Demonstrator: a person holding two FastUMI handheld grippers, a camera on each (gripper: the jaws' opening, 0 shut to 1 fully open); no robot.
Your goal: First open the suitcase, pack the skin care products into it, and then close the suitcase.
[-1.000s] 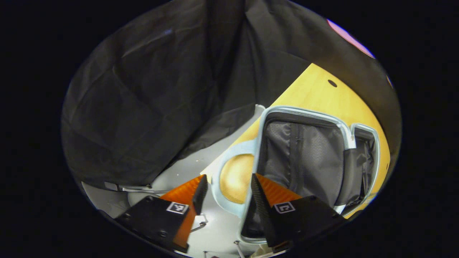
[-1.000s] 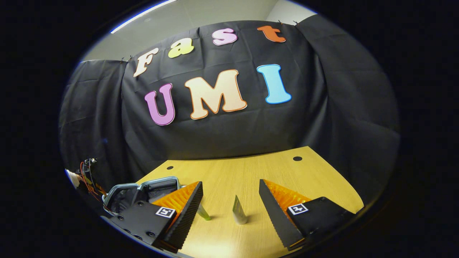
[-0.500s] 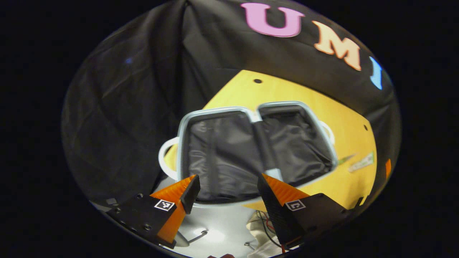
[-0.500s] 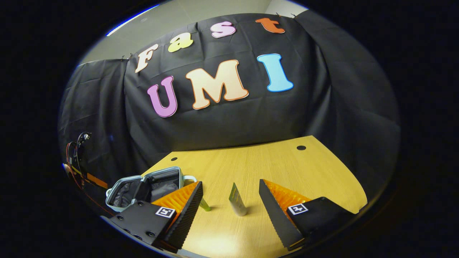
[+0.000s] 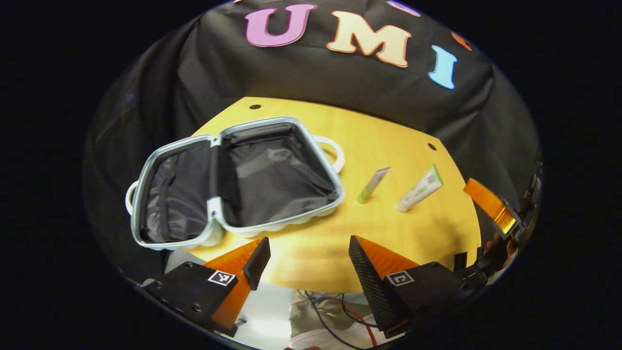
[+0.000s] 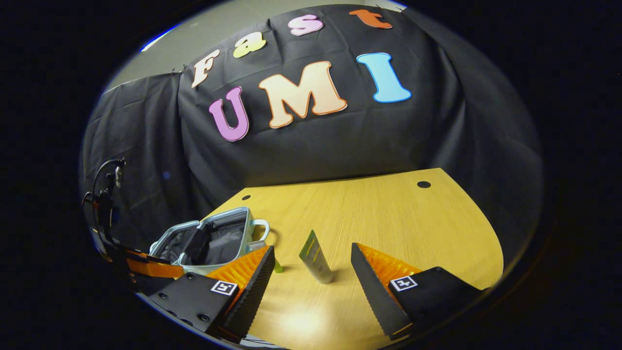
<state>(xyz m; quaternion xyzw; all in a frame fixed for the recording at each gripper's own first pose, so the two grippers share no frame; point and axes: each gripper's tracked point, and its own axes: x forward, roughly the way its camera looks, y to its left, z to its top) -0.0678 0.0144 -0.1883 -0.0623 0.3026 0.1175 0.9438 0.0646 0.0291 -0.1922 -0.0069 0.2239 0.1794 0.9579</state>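
Both of my hand-held grippers are spread wide with nothing between the fingers. Left hand-held gripper (image 5: 303,262) hangs over the near edge of the pale wooden desk (image 5: 388,141), just short of the small light-blue hard-shell suitcase (image 5: 233,180), which lies fully open, its two halves flat side by side with dark fabric lining showing and a pale loop handle at each outer end. One half appears to overhang the desk's left edge, though the fisheye bend makes that hard to judge.

Right hand-held gripper (image 6: 313,272) points straight at the white squeeze tube with a green end (image 6: 315,256), which lies on the desk between and just beyond its fingers. A slimmer green tube (image 5: 372,185) lies between that one and the suitcase, well apart from both hand-held grippers' fingers.

Opening looks done; packing has not begun, since both tubes are on the desk and the lining is bare.

I judge these tubes light, soft-walled and a bit slick, so they should squash and may squirt sideways if pinched near the flat crimped end. The firmer place to take hold is across the body near the cap, fingers straddling the short axis. Lying flat, the white tube leaves little room beneath, so the fingertips must come down touching the desk on either side.
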